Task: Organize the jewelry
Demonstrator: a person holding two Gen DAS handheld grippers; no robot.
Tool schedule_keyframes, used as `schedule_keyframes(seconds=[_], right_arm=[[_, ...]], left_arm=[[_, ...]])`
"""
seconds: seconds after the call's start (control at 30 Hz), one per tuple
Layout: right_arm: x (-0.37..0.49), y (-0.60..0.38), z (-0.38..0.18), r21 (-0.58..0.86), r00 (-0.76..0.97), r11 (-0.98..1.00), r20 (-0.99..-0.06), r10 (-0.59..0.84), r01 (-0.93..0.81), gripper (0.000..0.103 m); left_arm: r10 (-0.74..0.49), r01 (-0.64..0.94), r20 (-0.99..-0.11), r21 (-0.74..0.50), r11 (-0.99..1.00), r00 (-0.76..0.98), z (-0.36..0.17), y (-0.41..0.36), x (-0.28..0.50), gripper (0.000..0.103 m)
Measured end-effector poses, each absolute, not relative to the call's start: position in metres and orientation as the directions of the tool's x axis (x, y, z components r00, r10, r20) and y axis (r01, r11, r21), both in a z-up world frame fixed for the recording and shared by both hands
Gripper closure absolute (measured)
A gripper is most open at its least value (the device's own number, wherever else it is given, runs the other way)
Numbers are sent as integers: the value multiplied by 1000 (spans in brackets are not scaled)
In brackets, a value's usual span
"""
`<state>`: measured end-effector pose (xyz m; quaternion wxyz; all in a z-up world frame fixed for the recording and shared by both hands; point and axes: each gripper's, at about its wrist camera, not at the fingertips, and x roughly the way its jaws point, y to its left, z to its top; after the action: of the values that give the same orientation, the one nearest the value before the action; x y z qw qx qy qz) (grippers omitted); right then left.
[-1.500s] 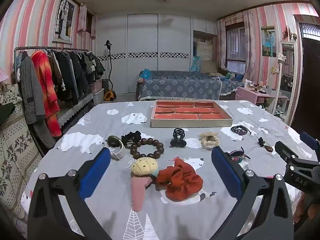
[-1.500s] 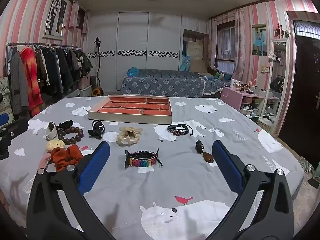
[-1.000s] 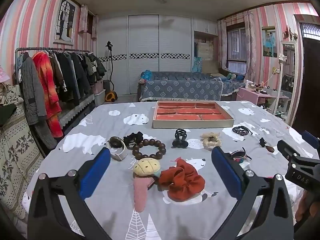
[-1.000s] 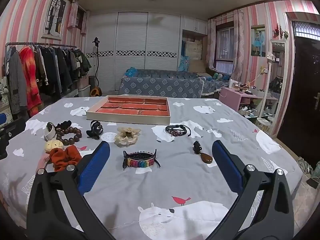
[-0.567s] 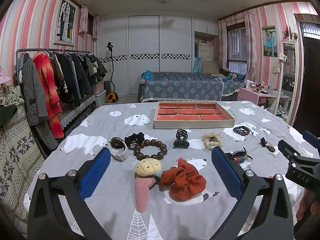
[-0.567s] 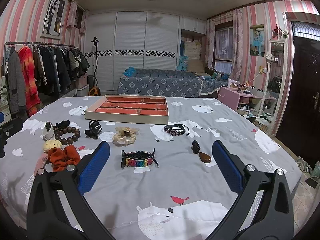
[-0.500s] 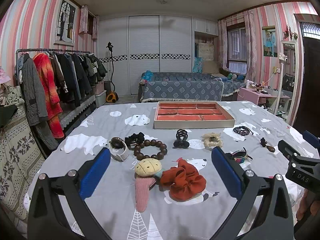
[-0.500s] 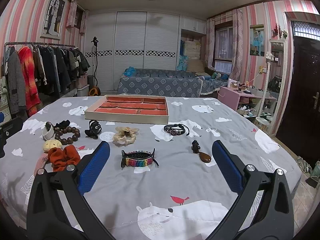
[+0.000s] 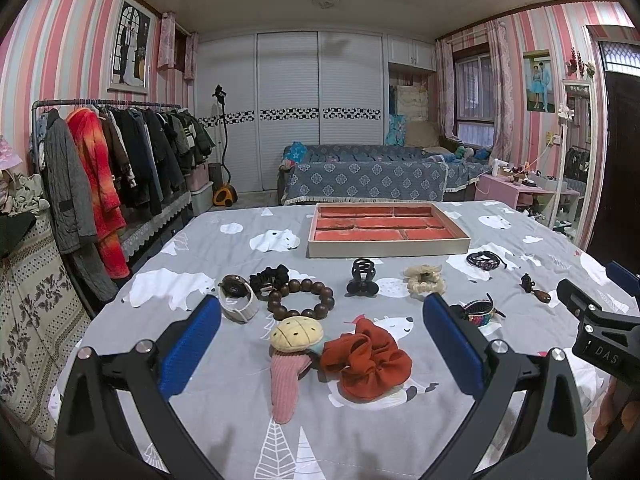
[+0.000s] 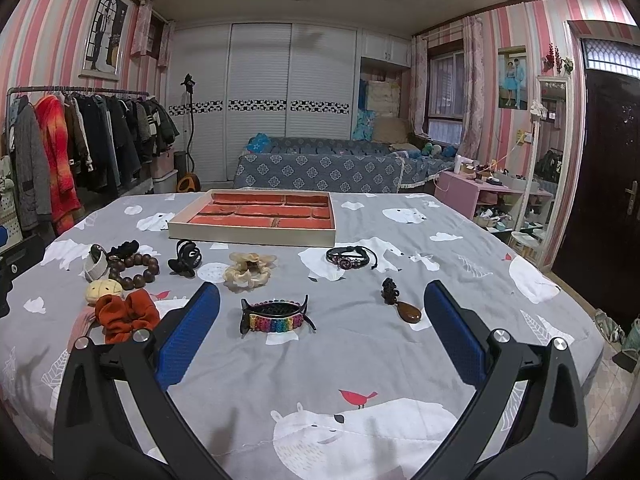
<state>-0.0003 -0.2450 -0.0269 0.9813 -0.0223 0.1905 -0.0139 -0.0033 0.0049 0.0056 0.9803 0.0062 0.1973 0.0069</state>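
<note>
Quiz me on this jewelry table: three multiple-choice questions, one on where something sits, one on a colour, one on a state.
1. Where is the tray?
A. behind the loose pieces
B. at the table's near edge
C. on the floor

2. What colour is the tray's lining?
A. green
B. orange-red
C. white

3. How does the right tool stand?
A. shut on the beaded band
B. shut on nothing
C. open, holding nothing

Answers: 1 A, since the claw clip, the band and the pendant all lie nearer the cameras than the tray. 2 B, since every compartment shows orange-red. 3 C, since its blue pads stand wide apart, with nothing held between them.
</note>
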Motion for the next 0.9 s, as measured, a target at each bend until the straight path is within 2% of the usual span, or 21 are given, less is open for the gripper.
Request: schedule_keyframes(seconds=[0.9], right_arm=[[-1, -248, -28, -52, 927, 998, -373, -42, 25, 4]], left_arm=[[16, -10, -390, 17, 1000, 921, 5, 4, -4, 4]])
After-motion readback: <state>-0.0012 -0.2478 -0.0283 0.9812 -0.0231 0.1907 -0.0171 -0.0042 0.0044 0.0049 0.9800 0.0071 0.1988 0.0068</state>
